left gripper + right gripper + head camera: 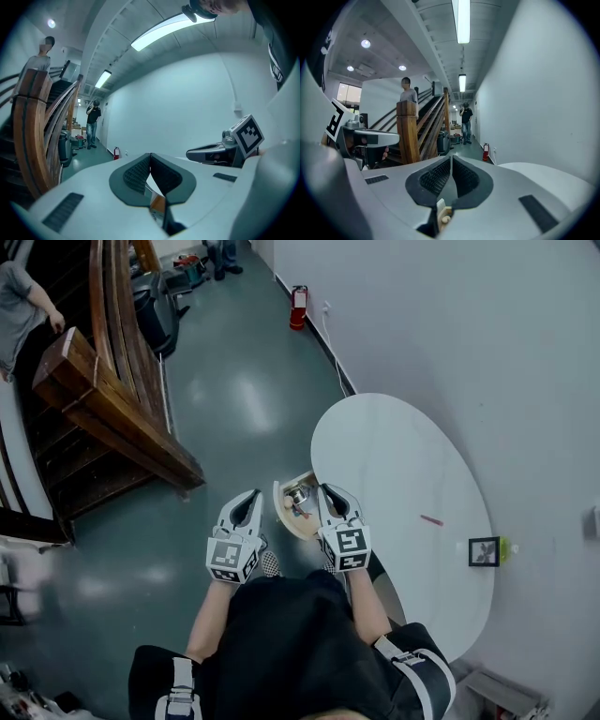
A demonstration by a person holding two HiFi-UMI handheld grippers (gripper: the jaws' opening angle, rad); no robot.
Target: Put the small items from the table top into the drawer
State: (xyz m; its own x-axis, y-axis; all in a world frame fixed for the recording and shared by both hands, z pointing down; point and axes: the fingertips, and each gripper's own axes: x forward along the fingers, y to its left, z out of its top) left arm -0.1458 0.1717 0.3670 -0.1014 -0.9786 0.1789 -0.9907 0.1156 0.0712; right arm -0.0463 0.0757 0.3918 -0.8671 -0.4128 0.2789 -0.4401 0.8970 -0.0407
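Drawer (280,509), open at the surface (403,451) edge with small items (300,495) inside, lies between the left gripper (250,499) and right gripper (330,493), both jaws pressed together, empty.

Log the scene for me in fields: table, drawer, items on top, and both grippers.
table: white oval table against the wall
drawer: open drawer at the table's near edge, shiny metal item inside
on top: thin pink stick; small black picture frame; yellow-green item beside the frame
left gripper: fingers together, nothing held
right gripper: fingers together, nothing held
task: not finished, items remain on top
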